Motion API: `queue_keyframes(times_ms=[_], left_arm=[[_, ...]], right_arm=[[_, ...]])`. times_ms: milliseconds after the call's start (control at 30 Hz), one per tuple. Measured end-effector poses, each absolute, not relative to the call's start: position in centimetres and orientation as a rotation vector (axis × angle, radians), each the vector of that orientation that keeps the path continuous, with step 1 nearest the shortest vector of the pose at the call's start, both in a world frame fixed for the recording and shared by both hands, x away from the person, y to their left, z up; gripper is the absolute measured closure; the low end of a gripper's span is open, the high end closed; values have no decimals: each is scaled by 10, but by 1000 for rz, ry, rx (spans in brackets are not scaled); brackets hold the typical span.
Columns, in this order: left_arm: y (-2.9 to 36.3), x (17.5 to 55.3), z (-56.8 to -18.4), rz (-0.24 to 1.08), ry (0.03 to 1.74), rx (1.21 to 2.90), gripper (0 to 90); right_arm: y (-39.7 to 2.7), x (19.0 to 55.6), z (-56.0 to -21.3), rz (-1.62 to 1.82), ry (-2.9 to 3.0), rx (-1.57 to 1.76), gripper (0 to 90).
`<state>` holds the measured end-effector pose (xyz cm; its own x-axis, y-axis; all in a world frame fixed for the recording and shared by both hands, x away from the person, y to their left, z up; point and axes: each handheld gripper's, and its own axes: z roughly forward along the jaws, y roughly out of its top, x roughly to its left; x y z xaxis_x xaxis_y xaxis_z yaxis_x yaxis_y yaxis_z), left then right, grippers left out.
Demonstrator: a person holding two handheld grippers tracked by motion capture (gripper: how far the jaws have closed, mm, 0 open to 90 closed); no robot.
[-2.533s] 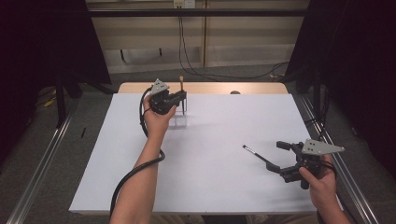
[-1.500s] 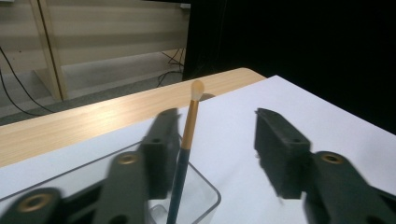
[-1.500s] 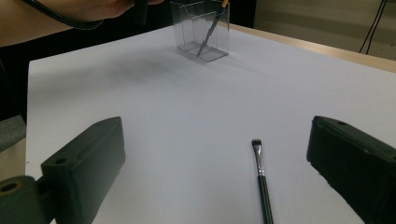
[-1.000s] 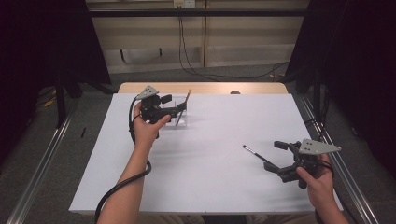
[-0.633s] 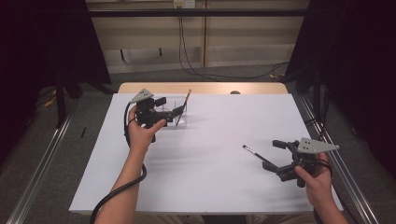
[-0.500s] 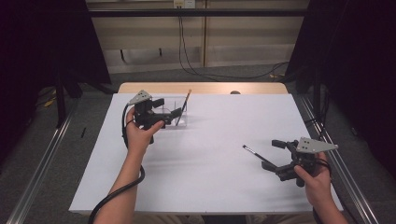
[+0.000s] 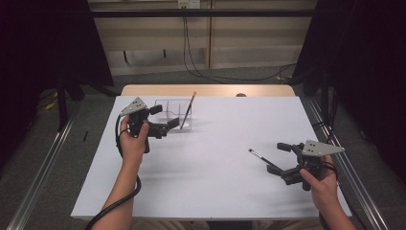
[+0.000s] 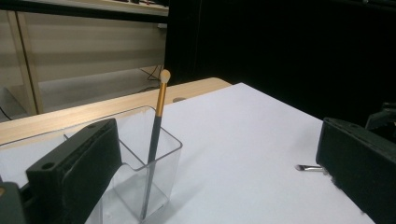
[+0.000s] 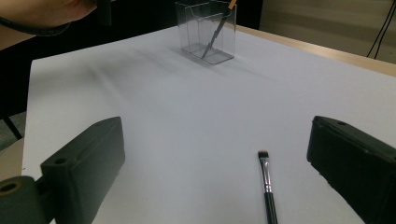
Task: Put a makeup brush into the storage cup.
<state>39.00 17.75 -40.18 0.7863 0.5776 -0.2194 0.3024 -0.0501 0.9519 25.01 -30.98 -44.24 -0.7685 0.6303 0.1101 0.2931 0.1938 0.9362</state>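
Premises present as a laboratory recording bay: black curtains [image 7: 43, 43] on both sides, metal floor rails [image 7: 38, 163], loose cables [image 7: 201, 62] along a plain panelled wall, white-covered table [image 7: 215, 191] at centre

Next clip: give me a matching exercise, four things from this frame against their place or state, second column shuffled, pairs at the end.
Things:
1. gold-handled brush
2. flat black brush
3. clear holder
4. left gripper

Places or states:
A. lying flat on the white table between the right gripper's open jaws
B. standing near the table's far edge, divided into compartments
C. leaning upright inside the holder
D. jaws wide open beside the holder, gripping nothing

Pairs: 1-C, 2-A, 3-B, 4-D
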Motion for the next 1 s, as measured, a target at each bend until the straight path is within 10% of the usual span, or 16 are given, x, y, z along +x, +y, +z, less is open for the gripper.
queue_keyframes(times_ms=[1000], left_arm=[[210,354,-414,276,669,1643,0]], right_arm=[[-310,249,-441,1599,2171,869,41]])
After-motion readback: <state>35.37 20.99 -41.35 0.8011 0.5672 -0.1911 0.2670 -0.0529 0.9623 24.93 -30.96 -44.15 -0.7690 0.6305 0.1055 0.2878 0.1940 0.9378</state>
